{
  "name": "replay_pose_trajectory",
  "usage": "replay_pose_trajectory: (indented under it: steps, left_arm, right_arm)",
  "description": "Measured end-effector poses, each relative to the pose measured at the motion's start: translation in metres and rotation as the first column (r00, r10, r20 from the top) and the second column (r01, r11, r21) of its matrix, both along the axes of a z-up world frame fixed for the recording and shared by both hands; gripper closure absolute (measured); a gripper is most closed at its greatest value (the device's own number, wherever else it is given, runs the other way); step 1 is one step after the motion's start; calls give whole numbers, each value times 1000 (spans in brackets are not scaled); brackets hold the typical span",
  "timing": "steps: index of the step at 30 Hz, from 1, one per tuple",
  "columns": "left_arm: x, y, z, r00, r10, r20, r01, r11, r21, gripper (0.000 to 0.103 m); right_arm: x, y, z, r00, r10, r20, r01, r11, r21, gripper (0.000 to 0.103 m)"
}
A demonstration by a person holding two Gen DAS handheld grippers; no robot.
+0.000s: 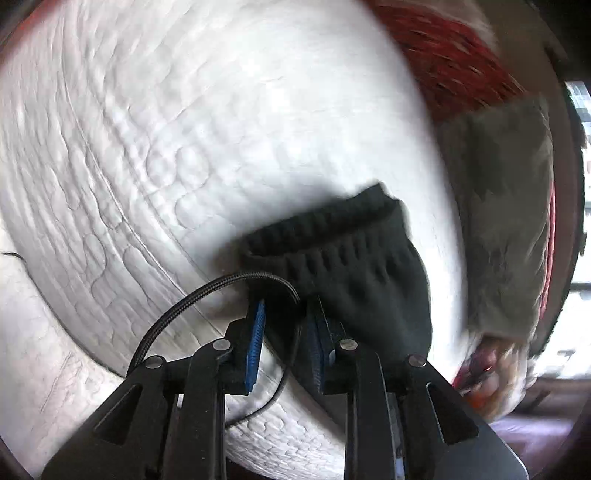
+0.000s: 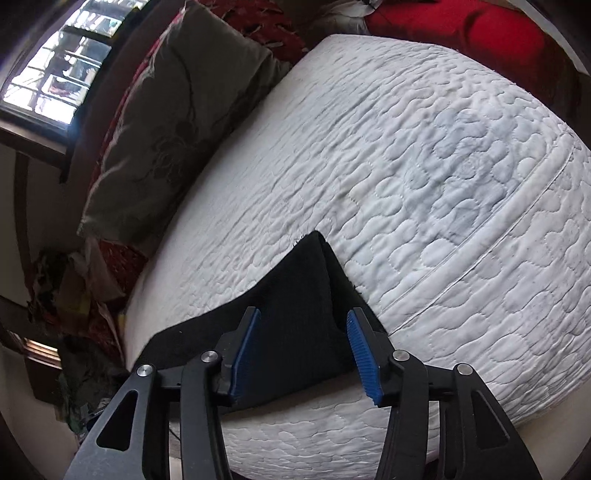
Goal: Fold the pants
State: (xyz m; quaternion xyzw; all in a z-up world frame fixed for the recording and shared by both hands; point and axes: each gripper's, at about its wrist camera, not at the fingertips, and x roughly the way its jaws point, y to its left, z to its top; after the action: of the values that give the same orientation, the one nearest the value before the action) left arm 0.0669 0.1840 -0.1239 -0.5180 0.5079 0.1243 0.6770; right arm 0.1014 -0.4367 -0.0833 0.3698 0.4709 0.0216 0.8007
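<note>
The black pants point(image 1: 351, 258) lie bunched on the white quilted mattress point(image 1: 184, 129), their ribbed elastic waistband facing up. My left gripper point(image 1: 287, 306) is at the waistband's near edge. Its blue pads stand a little apart, black cloth sits in the gap and rests against the right pad, and the view is motion-blurred. In the right wrist view a flat folded part of the pants point(image 2: 295, 280) lies on the mattress point(image 2: 406, 147), coming to a corner ahead. My right gripper point(image 2: 303, 314) hovers over it, open, the pads clear of the cloth.
A grey patterned pillow point(image 2: 177, 122) lies along the mattress's left side, also seen as the pillow point(image 1: 509, 203). Red bedding point(image 2: 461, 26) sits at the far end. A window point(image 2: 62, 62) is at upper left. A black braided cable point(image 1: 192, 295) loops beside the left gripper.
</note>
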Motion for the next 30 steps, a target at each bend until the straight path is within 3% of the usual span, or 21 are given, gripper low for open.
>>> replay_pose_trajectory:
  steps: [1,3,7,10,13,15,17,23,26,30]
  left_arm:
    - [-1,6,-7,1000,18,8,-17,998,-53,84]
    - [-1,7,-5,1000,12,12,-12,998,-67,84]
    - [-14,16,14,999,11,50,-11,1000,-2,84]
    - [-29,18,26,997,23,79,-23,1000,3,79]
    - [-39,-4,44,994,-22,105,23,1000,-2,65]
    - [-39,-35,56,990,-86,113,87,996,-2,40]
    - [-35,-74,63,980,-169,108,168,986,13,35]
    - [-10,-216,38,881,-474,-9,474,881,-2,35]
    - [1,-268,19,839,-543,-47,541,840,-44,35]
    - [6,-323,7,794,-601,-94,600,799,-39,35]
  right_arm:
    - [3,0,-1,1000,-5,-12,5,1000,-3,52]
    - [4,0,-4,999,-16,-38,16,1000,3,52]
    - [5,-2,2,999,-24,-46,24,1000,-2,51]
    - [4,-6,8,999,-24,-43,24,1000,0,48]
    - [2,-13,10,999,-24,-39,24,1000,-2,43]
    - [0,-18,6,999,-23,-48,23,1000,6,43]
    - [0,-23,-1,998,-27,-64,29,999,29,43]
    - [0,-34,-23,996,-26,-86,35,994,106,43]
    - [1,-40,-31,997,-18,-80,29,989,143,42]
    - [10,-44,-29,999,1,-35,4,988,155,40]
